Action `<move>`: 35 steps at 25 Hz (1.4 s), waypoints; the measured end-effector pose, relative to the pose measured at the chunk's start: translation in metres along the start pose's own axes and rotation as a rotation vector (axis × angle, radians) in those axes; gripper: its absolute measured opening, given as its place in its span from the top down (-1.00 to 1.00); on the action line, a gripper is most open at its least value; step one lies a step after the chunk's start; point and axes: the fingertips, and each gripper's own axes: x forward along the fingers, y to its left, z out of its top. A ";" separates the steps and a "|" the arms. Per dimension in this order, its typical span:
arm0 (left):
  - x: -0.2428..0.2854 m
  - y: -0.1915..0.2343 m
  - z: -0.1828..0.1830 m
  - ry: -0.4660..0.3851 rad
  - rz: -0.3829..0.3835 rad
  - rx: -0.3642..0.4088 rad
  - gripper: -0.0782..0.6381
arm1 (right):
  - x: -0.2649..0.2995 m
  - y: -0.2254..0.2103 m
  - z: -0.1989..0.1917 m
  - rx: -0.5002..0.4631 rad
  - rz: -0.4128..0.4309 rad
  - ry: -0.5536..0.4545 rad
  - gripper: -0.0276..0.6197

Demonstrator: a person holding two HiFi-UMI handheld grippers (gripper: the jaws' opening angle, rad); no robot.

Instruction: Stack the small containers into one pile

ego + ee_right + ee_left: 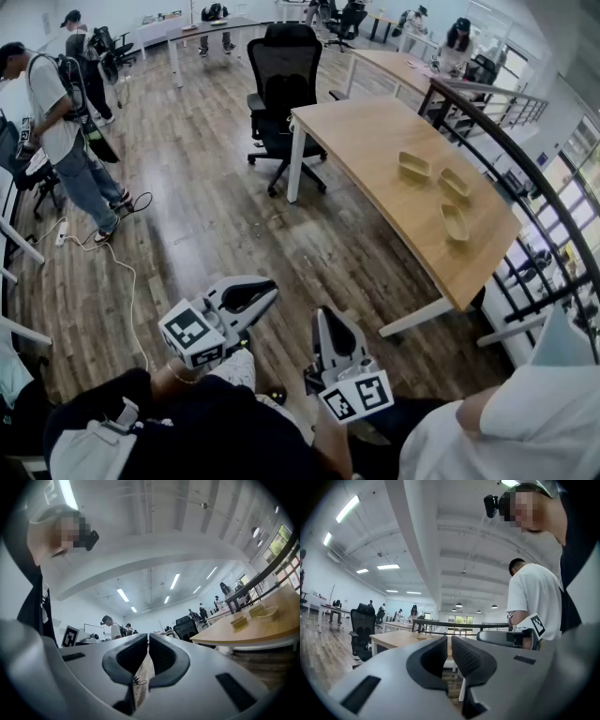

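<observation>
Three small tan containers (413,165), (456,182), (455,223) lie apart on the far right end of a wooden table (375,150). The right gripper view shows two of them, one (238,620) to the left and one (265,614) to the right. Both grippers hover low by my body, well short of the table. My left gripper (251,294) is shut with nothing in it, its jaws (449,643) pressed together. My right gripper (332,330) is also shut and empty, pads meeting (148,640).
A black office chair (281,84) stands at the table's near-left corner. A dark railing (525,178) runs behind the table. A person in a white shirt (525,412) stands close on my right. Another person (56,122) and floor cables (103,246) are at the left.
</observation>
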 end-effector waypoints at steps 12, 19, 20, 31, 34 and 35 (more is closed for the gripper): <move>0.022 0.004 0.013 -0.026 -0.078 0.006 0.67 | 0.005 -0.008 0.011 -0.035 -0.053 -0.005 0.82; 0.050 0.034 0.017 -0.023 -0.158 -0.007 0.67 | 0.035 -0.031 0.013 -0.040 -0.118 0.003 0.82; 0.055 0.041 0.016 -0.017 -0.169 -0.011 0.67 | 0.041 -0.035 0.012 -0.044 -0.127 0.000 0.82; 0.099 0.134 0.021 0.001 -0.307 0.006 0.67 | 0.136 -0.081 0.010 -0.058 -0.237 -0.004 0.82; 0.105 0.172 0.022 0.011 -0.319 -0.009 0.67 | 0.172 -0.089 0.006 -0.055 -0.249 -0.006 0.82; 0.107 0.183 0.025 0.011 -0.320 -0.016 0.67 | 0.183 -0.091 0.006 -0.058 -0.253 -0.008 0.82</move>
